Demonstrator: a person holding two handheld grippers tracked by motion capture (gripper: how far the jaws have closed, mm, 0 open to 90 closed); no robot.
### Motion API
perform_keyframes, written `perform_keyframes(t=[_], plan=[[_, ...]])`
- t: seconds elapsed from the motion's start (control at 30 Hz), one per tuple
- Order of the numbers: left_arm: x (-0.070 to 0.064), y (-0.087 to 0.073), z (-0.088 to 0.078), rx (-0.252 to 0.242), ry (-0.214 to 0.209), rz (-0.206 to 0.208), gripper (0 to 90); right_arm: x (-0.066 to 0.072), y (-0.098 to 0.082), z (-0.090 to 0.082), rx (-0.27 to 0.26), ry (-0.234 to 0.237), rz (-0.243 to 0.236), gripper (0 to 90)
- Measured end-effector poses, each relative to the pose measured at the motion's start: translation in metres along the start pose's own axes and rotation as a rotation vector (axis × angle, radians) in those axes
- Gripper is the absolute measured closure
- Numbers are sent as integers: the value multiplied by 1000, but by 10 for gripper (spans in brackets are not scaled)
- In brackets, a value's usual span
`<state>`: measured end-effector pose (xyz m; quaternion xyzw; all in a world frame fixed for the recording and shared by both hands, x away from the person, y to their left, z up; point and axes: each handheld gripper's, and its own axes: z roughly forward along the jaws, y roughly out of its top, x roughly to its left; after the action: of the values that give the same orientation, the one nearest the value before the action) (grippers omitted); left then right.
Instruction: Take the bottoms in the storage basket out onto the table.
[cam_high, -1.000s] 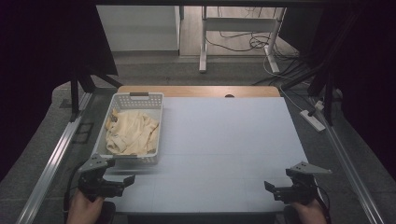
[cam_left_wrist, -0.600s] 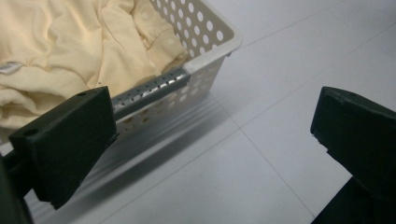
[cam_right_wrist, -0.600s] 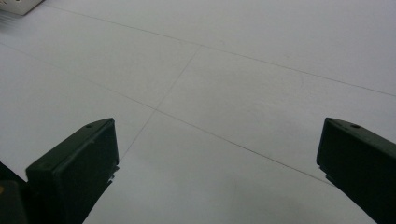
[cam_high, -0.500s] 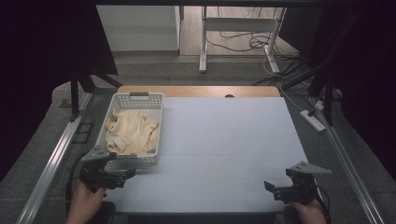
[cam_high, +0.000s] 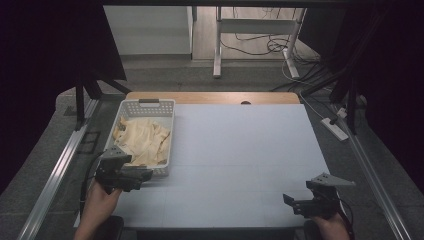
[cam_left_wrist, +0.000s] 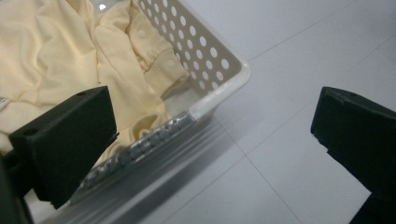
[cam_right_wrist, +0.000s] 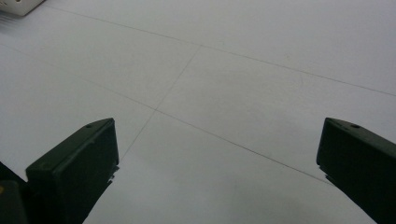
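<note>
We hold our left gripper (cam_high: 131, 175) wide open at the near corner of the white basket (cam_high: 167, 131), ready to reach in. The soft yellow cloth (cam_high: 142, 141) lies inside the basket. Our right gripper (cam_high: 299, 202) waits far from the basket, open too.

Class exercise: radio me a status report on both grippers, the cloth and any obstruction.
Left gripper open, at basket near corner. Right gripper open over bare table. Yellow cloth crumpled inside basket, ungripped. Basket rim between jaws and cloth.
</note>
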<state>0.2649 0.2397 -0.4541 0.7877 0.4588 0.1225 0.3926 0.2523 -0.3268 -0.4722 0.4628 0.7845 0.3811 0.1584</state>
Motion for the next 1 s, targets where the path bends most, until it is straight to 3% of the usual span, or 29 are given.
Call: perform_keyframes(t=[0.37, 0.5, 1.0], plan=[[12, 14, 16, 13, -16, -1, 0, -1, 0, 0, -4, 3, 4, 0], [17, 20, 21, 21, -5, 2, 0, -1, 0, 0, -5, 3, 5, 0], [38, 40, 34, 45, 11, -36, 0, -1, 0, 0, -3, 4, 7, 0]])
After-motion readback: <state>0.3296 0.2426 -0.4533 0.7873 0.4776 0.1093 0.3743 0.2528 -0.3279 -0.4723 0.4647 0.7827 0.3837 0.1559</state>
